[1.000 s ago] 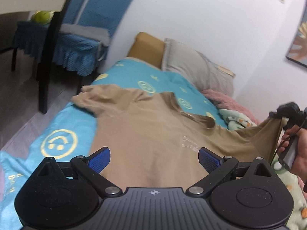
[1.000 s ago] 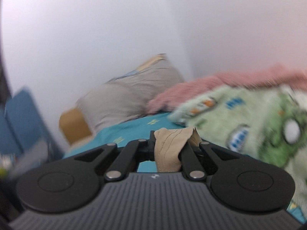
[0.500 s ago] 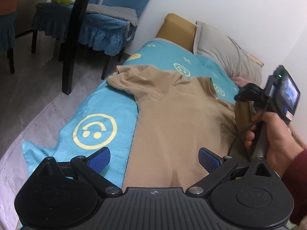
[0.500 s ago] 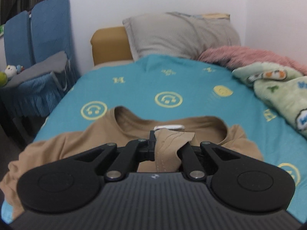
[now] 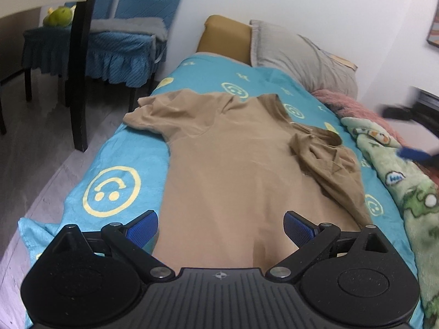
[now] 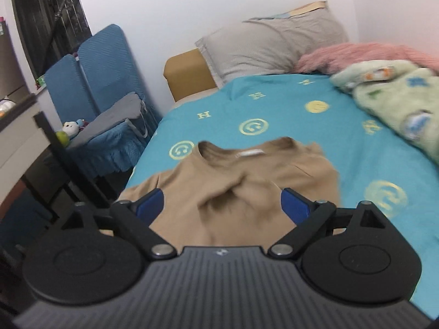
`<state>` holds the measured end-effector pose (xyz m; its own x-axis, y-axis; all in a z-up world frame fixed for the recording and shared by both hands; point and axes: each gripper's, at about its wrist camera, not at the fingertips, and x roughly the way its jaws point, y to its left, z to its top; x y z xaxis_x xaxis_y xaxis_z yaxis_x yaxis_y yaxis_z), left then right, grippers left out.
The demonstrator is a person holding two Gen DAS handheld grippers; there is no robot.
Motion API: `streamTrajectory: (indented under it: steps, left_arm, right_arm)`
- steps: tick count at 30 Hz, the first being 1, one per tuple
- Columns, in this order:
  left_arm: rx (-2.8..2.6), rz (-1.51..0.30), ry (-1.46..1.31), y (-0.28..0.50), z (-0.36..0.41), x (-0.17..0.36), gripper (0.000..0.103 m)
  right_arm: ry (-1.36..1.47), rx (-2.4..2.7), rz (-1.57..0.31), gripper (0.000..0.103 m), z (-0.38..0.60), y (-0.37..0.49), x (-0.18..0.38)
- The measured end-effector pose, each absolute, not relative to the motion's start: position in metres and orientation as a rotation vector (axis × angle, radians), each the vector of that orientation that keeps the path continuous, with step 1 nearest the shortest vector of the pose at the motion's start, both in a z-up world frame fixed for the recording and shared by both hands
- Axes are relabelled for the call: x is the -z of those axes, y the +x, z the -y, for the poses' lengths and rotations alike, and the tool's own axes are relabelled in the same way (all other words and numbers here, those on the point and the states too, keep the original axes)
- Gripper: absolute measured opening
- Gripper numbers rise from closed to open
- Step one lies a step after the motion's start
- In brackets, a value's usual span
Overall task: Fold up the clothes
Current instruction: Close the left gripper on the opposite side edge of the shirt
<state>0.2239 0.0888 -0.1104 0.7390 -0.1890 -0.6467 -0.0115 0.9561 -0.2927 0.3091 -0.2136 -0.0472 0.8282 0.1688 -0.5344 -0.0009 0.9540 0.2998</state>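
A tan T-shirt (image 5: 233, 164) lies spread on the teal bed sheet (image 5: 115, 164). Its left sleeve is out flat; its right sleeve (image 5: 321, 153) is folded in over the body and rumpled. My left gripper (image 5: 221, 227) is open and empty over the shirt's lower hem. My right gripper (image 6: 222, 205) is open and empty just above the folded sleeve, below the collar (image 6: 247, 153). It also shows blurred at the right edge of the left wrist view (image 5: 411, 148).
A grey pillow (image 5: 301, 57) and tan headboard cushion (image 5: 225, 38) lie at the bed's head. Pink (image 5: 345, 104) and green (image 5: 397, 181) blankets line the right side. Blue-covered chairs (image 5: 109, 46) and a dark table leg (image 5: 79, 82) stand on the floor at left.
My right gripper carried the right sleeve across onto the shirt body, opened and let it go, then drew back. My left gripper stayed open near the hem.
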Motion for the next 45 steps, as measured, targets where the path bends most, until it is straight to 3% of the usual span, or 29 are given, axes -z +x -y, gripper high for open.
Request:
streamTrajectory:
  steps: [9, 15, 18, 23, 29, 35, 36, 38, 39, 45]
  left_arm:
    - [0.255, -0.748, -0.171, 0.172, -0.043, 0.089, 0.098]
    - [0.387, -0.765, -0.063, 0.131, 0.01, 0.08, 0.091]
    - [0.48, -0.803, -0.088, 0.114, 0.039, 0.078, 0.08]
    - [0.646, -0.836, -0.064, 0.082, 0.099, 0.073, 0.044]
    - [0.769, -0.92, -0.009, 0.063, 0.152, 0.092, 0.018]
    - [0.746, -1.007, 0.19, 0.055, 0.174, 0.121, 0.02]
    - [0.715, -1.02, 0.213, 0.056, 0.175, 0.124, 0.023]
    - [0.676, -1.031, 0.248, 0.055, 0.173, 0.129, 0.046]
    - [0.675, -1.027, 0.259, 0.053, 0.171, 0.129, 0.051]
    - [0.649, -1.013, 0.392, 0.038, 0.18, 0.139, 0.054]
  right_arm:
    - [0.397, 0.038, -0.54, 0.094, 0.288, 0.105, 0.028]
    - [0.458, 0.144, -0.431, 0.094, 0.325, 0.079, 0.025]
    - [0.488, 0.19, -0.41, 0.094, 0.341, 0.079, 0.029]
    - [0.56, 0.224, -0.386, 0.094, 0.37, 0.07, 0.036]
    - [0.637, 0.249, -0.375, 0.094, 0.39, 0.064, 0.044]
    - [0.633, 0.219, -0.394, 0.094, 0.385, 0.069, 0.048]
    - [0.633, 0.216, -0.397, 0.094, 0.384, 0.069, 0.048]
    - [0.634, 0.211, -0.402, 0.094, 0.383, 0.07, 0.05]
    - [0.638, 0.208, -0.404, 0.094, 0.383, 0.07, 0.05]
    - [0.656, 0.201, -0.421, 0.094, 0.385, 0.072, 0.054]
